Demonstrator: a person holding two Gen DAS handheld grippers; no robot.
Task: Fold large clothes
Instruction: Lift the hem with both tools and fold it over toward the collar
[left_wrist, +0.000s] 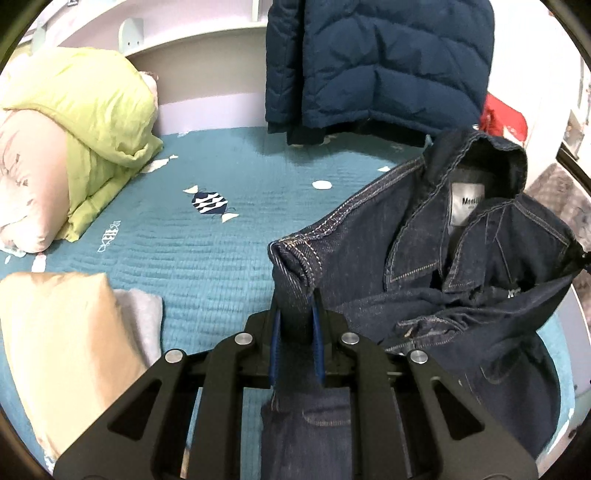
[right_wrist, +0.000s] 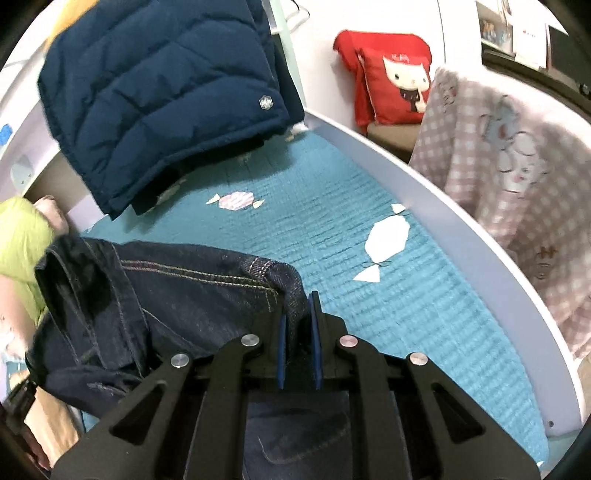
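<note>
A dark denim jacket (left_wrist: 461, 266) with pale stitching and a white neck label hangs in the air over the teal bed cover (left_wrist: 207, 258). My left gripper (left_wrist: 297, 317) is shut on one shoulder of it, the cloth pinched between the blue pads. In the right wrist view the same denim jacket (right_wrist: 147, 295) stretches off to the left, and my right gripper (right_wrist: 298, 317) is shut on its other shoulder. The collar droops between the two grips. The lower part of the jacket hangs below both grippers, mostly hidden by them.
A navy puffer coat (left_wrist: 376, 62) hangs over the far side of the bed. A green quilt (left_wrist: 85, 122) and pink pillow lie at the left, folded tan and grey cloths (left_wrist: 74, 350) near left. A white bed rail (right_wrist: 461, 218), checked blanket (right_wrist: 517, 184) and red cushion (right_wrist: 395, 81) are at the right.
</note>
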